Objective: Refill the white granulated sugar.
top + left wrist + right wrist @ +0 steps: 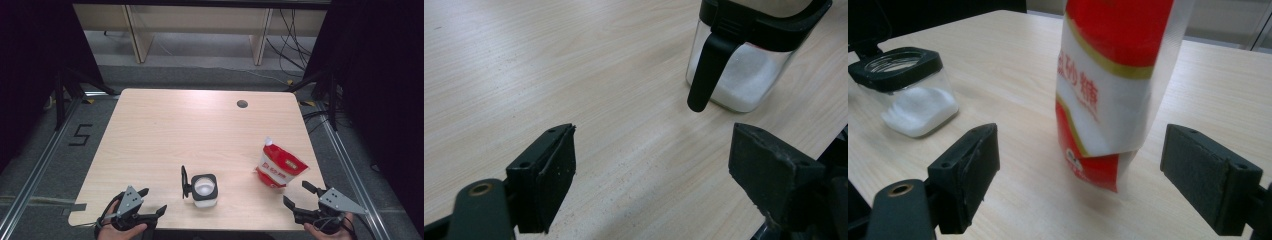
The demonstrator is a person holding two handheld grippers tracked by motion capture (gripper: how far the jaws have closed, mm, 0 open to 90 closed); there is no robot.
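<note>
The red-and-white plastic pouch of sugar stands on the pale wooden bench near its right front corner, its white spout at the top and its long axis upright with a slight lean. Left of it, well apart, sits the clear square jar with a black open lid, white granules inside. The right tongs gape wide just before the pouch, pads touching nothing. The left tongs stand wide too, empty, near the jar.
</note>
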